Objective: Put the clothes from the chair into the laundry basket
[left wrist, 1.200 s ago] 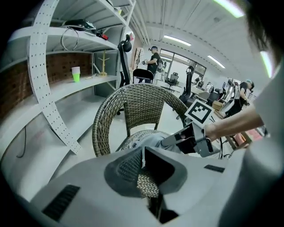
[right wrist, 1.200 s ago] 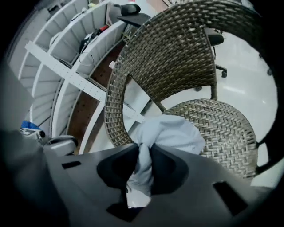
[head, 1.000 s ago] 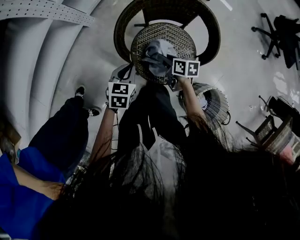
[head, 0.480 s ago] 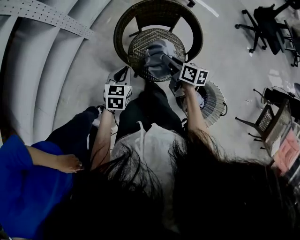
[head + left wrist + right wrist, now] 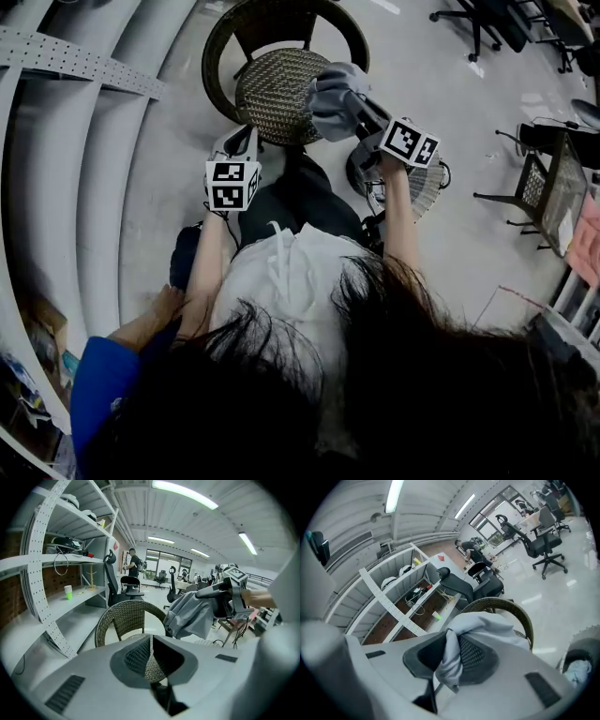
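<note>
— Our left gripper [image 5: 242,148] is closed on nothing; our right gripper [image 5: 354,101] clamps the grey garment [image 5: 330,89], held up at one o'clock.
— We see the laundry basket [image 5: 427,185] below it at two, chair [image 5: 272,86] at twelve; shelving [image 5: 84,75] crowds nine, open floor [image 5: 473,258] at three.

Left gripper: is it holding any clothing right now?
No, the left gripper is shut with nothing between its jaws; the grey garment hangs from the right gripper.

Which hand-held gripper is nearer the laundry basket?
Right. The right hand-held gripper, holding the grey garment, is beside the laundry basket; the left hand-held gripper is beyond the person's legs.
</note>
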Available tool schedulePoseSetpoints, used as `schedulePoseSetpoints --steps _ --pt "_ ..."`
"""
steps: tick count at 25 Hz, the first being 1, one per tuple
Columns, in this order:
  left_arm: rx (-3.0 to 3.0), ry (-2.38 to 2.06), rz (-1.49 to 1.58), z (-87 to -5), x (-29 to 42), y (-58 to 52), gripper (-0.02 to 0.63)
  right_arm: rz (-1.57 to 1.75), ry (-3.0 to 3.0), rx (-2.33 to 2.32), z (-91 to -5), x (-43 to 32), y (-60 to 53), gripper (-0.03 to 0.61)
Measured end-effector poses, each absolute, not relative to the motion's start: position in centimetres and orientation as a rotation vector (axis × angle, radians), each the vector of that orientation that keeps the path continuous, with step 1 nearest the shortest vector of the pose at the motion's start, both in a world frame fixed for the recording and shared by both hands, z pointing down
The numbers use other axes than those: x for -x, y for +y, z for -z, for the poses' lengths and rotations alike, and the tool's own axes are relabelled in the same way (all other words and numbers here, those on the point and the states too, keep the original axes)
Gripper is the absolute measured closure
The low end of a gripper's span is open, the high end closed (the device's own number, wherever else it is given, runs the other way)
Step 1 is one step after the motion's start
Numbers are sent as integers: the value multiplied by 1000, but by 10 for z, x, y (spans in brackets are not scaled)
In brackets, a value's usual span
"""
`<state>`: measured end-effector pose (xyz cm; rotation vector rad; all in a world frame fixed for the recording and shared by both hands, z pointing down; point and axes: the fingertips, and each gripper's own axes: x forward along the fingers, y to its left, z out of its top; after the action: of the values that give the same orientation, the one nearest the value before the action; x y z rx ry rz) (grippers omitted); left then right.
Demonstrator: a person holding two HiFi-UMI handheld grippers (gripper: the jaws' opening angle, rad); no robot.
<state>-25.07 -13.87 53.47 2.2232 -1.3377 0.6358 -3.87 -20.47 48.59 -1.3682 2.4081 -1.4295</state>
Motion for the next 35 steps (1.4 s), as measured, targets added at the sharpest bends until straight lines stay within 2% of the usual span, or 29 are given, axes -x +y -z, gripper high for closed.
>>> schedulePoseSetpoints --steps 8,14,21,26,35 --pt "-2364 -1124 -660 -529 179 -132 583 1389 2210 1570 -477 -40 -157 492" --pt "-2448 -980 -665 -542 140 -150 583 1414 2086 1687 -498 -70 -143 492" --pt "-2515 -814 -741 -528 39 -110 583 1414 1942 1794 -491 -167 -77 492" --pt "-2570 -688 -795 -543 10 -113 583 1386 1876 1881 -511 -195 -64 492" --pt "-2626 -553 -850 -537 -86 -88 583 1491 1765 1990 -551 -278 -9 492"
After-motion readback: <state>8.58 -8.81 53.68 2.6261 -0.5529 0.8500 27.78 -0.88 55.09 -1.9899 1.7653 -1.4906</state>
